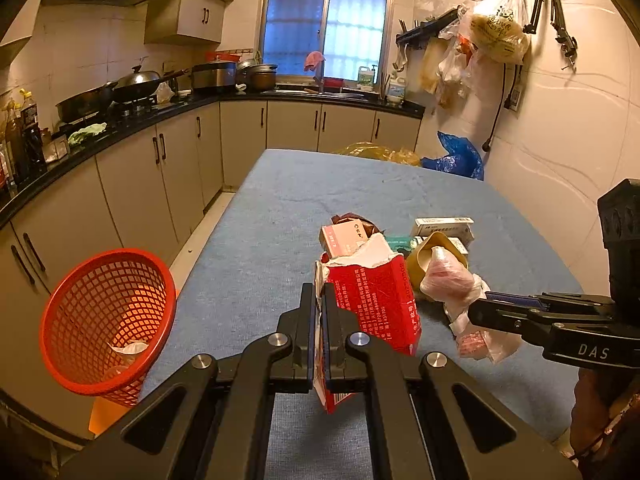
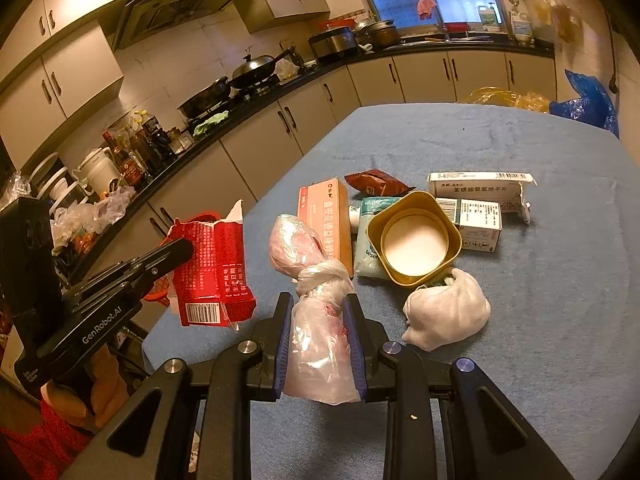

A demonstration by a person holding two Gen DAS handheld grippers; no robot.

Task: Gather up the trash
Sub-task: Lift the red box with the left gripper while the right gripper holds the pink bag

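My left gripper [image 1: 319,296] is shut on a torn red carton [image 1: 372,304] and holds it above the blue table [image 1: 280,216]; the carton also shows in the right wrist view [image 2: 212,272]. My right gripper [image 2: 320,308] is shut on a knotted clear plastic bag [image 2: 316,320], also seen in the left wrist view [image 1: 452,288]. A red mesh basket [image 1: 104,320] stands off the table's left edge with some crumpled trash inside. More trash lies on the table: an orange box [image 2: 326,220], a gold cup [image 2: 414,240], a white wad [image 2: 448,312], white boxes [image 2: 476,188] and a brown wrapper [image 2: 376,182].
Kitchen cabinets and a black counter [image 1: 120,136] with pans run along the left and back. Yellow and blue bags [image 1: 452,160] sit past the table's far edge. Bags hang on the right wall [image 1: 488,36].
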